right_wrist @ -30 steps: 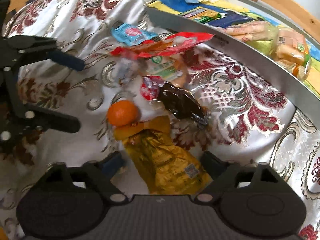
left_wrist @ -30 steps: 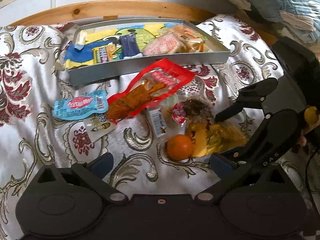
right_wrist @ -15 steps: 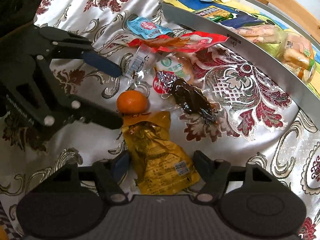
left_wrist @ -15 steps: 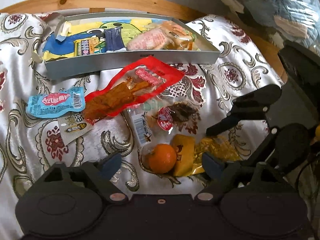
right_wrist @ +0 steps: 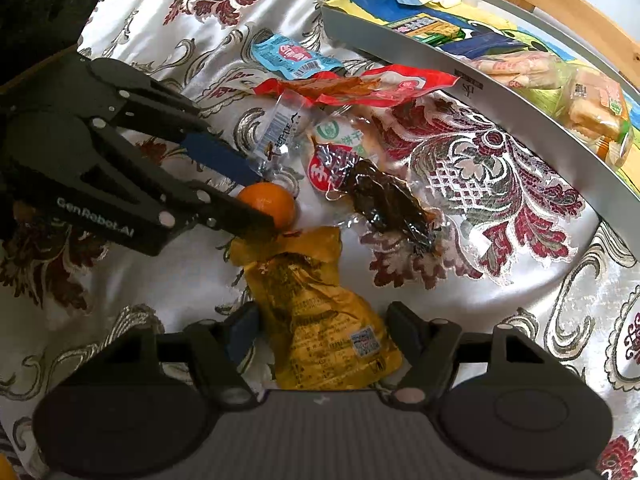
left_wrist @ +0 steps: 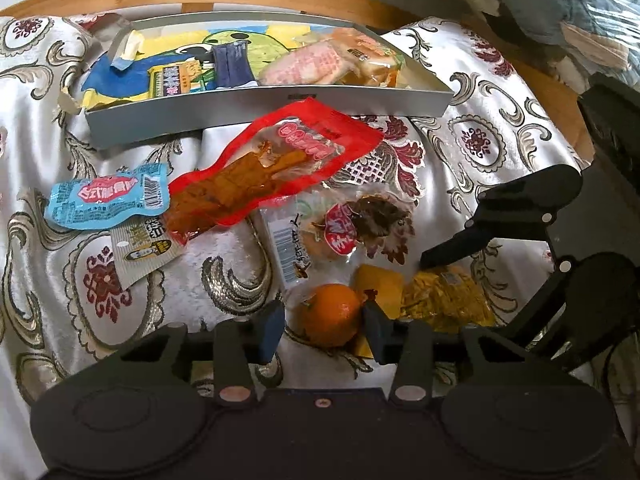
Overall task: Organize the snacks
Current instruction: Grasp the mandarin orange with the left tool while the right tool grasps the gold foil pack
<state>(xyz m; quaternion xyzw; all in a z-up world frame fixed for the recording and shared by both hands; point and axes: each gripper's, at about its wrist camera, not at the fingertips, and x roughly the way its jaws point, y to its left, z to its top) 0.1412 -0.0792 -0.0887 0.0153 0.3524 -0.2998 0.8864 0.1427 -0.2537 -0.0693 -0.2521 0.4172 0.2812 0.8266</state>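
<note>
Left gripper (left_wrist: 324, 320): low over the cloth, fingers apart on either side of the mandarin (left_wrist: 331, 313), a narrow gap showing at each flank
Right gripper (right_wrist: 322, 330): low at the near end of the yellow pouch (right_wrist: 320, 320), fingers spread wide, one along each long edge
Loose snacks on the brocade cloth (left_wrist: 60, 272): one blue sachet (left_wrist: 106, 196), one small silver sachet (left_wrist: 144, 246), one red-edged packet (left_wrist: 272, 172), one clear packet with dark meat (left_wrist: 360, 224), one mandarin, one yellow pouch
Grey tray (left_wrist: 264, 110): at the far edge of the cloth, several packets inside
Yellow pouch axis: lengthwise from the right gripper towards the mandarin
Red-edged packet axis: slanted, higher end towards the tray
</note>
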